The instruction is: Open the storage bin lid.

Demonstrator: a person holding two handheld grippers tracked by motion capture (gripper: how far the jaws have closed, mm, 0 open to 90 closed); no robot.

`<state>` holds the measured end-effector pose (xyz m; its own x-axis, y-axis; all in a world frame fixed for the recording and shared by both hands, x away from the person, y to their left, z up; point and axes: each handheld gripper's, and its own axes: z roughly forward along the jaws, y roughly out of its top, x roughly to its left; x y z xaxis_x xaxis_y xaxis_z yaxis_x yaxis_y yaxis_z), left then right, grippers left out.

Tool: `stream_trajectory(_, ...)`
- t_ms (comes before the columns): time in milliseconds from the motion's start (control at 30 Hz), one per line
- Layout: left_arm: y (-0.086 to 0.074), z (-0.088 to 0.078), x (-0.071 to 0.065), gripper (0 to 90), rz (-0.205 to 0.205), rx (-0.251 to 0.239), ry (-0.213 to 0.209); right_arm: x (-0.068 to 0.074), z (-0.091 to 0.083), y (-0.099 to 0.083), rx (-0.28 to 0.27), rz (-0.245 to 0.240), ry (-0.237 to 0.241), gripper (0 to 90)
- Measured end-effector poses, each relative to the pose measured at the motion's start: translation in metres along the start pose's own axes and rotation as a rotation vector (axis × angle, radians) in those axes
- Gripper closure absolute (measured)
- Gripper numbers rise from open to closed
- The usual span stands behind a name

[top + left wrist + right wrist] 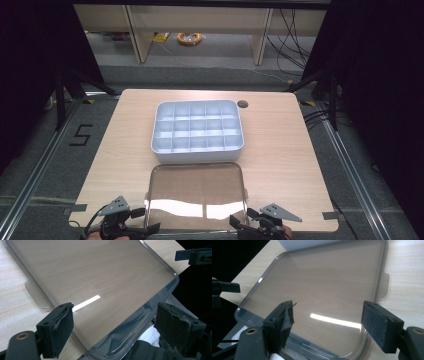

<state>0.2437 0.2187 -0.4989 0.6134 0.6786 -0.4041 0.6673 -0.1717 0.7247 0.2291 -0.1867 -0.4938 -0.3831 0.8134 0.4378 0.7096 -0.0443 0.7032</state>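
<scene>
Two grippers wait with jaws apart at the table's near edge: the left gripper [131, 226] at 7 o'clock and the right gripper [252, 220] at 5 o'clock of the clear, flat plastic lid [196, 195]. It lies on the light wooden table [285, 135], just at 6 o'clock of the white compartmented plastic tray [198, 131].

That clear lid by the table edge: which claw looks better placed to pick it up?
Neither clearly. The left claw and right claw both sit open at the lid's near corners, so probably both together.
</scene>
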Motion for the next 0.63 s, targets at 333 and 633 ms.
stream_trajectory(333,0.0003,-0.0006,0.0022,14.7,-0.002,0.007,0.007,-0.0041,-0.0009,-0.0004,0.008,-0.033,-0.007,26.7)
stream_trajectory(633,0.0005,0.0000,0.0042,14.7,-0.020,0.008,0.005,-0.0050,-0.0002,0.0000,0.008,-0.029,0.008,26.6)
